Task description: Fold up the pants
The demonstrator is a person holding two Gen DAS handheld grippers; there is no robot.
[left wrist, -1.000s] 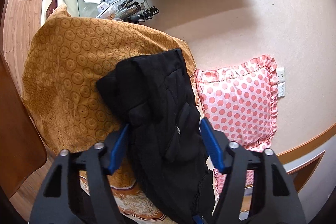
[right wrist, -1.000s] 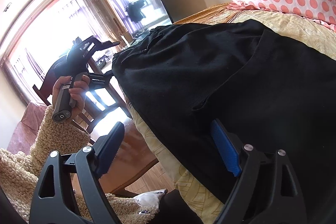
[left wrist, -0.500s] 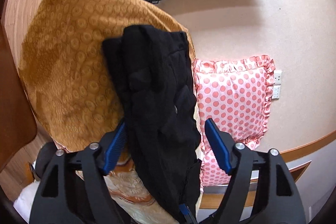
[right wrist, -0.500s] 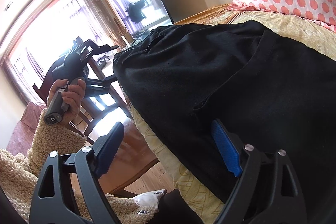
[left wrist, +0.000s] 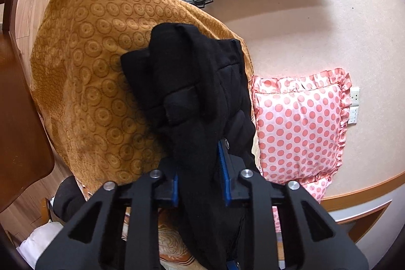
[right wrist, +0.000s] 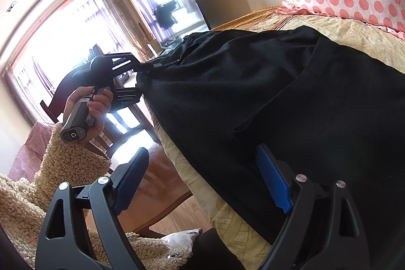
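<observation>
Ochre ring-patterned bedding (left wrist: pixel 83 82) covers the bed, with the black pants (left wrist: pixel 192 103) bunched along its right side. Left of the pants in the right wrist view, a hand (right wrist: pixel 87 105) grips the left gripper (left wrist: pixel 200 177), whose jaws are closing on a gathered fold of the pants. Over the pants' near edge the right gripper (right wrist: pixel 202 181) stands wide, empty. Right of the pants leans a pink polka-dot pillow (left wrist: pixel 301 128).

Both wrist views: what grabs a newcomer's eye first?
The black pants sprawled across the mustard cover, a bunch of them between the closing jaws of the left tool. Then the pink polka-dot pillow against the wall beside them. The right tool hangs open at the pants' near edge.
</observation>
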